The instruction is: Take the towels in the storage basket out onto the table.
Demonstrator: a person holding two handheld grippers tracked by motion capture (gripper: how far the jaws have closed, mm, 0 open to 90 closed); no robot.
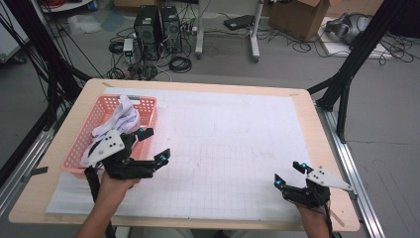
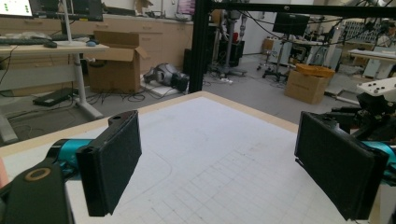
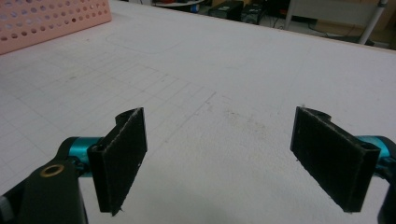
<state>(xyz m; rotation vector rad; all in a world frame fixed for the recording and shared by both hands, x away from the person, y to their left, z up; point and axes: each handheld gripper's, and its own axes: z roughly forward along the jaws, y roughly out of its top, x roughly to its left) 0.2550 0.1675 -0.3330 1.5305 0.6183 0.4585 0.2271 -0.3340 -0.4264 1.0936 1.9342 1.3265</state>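
Two grippers sit low over the table in the high view, each held in a hand. The left gripper hovers just beside the near right corner of a pink basket, its jaws spread apart with nothing between them. The basket stands at the left side of the table on a white gridded sheet, and a bundle of white cloth lies piled inside it, rising above the rim. The right gripper is near the table's front right corner, well apart from the basket, jaws also spread and empty. From the left gripper view, the left gripper shows its two black pads wide apart above the gridded sheet, and part of the other gripper appears at the right edge. From the right gripper view, the right gripper holds its pads wide apart over the bare sheet, while the pink basket stands far off at the upper left.
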